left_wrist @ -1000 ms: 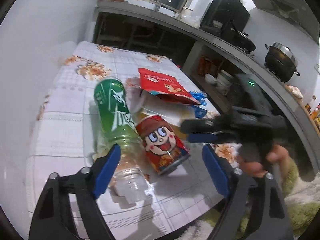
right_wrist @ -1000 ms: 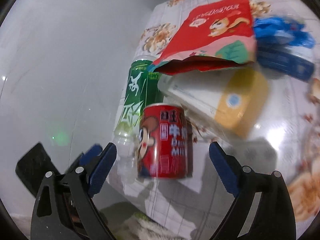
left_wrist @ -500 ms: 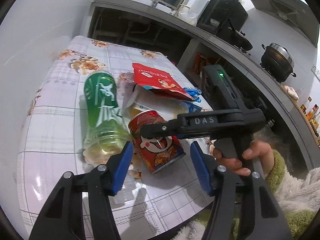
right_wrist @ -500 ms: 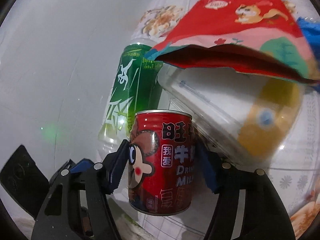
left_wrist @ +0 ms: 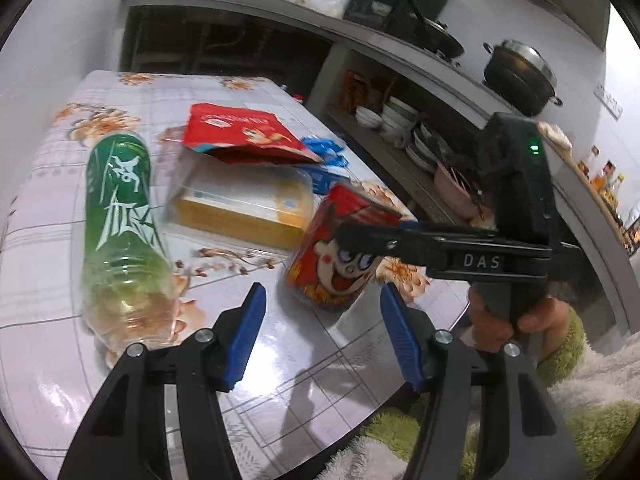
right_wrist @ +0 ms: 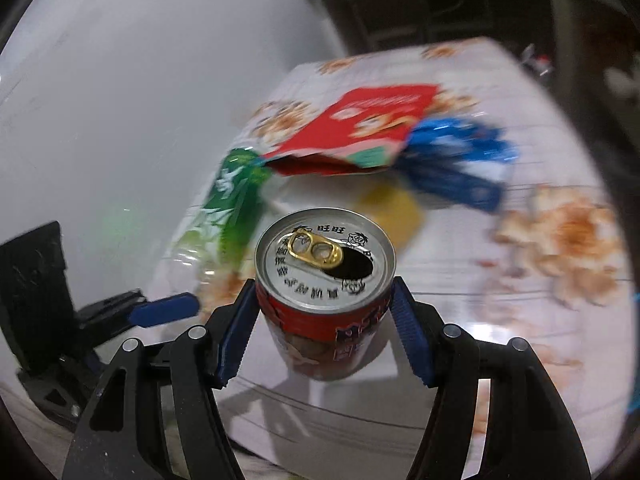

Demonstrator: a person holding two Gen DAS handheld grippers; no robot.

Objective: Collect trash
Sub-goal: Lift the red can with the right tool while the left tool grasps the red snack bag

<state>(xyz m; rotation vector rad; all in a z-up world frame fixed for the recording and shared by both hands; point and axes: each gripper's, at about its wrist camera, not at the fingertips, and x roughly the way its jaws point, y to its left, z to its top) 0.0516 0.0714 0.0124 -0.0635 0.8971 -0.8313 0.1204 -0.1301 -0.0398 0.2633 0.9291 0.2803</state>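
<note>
Right gripper (right_wrist: 324,320) clamps red can (right_wrist: 326,280); left gripper (left_wrist: 322,328) open-jawed.

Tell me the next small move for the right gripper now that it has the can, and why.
Probably lift the red milk drink can clear of the table and carry it off. The right gripper has it clamped by both blue pads, and its opened top shows it is trash.

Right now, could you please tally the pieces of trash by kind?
Cans: 1, the red can in the right gripper
Bottles: 1, green bottle
Snack bags: 1, red bag
Plastic boxes: 1, yellow box
Blue wrappers: 1
Total: 5
</note>
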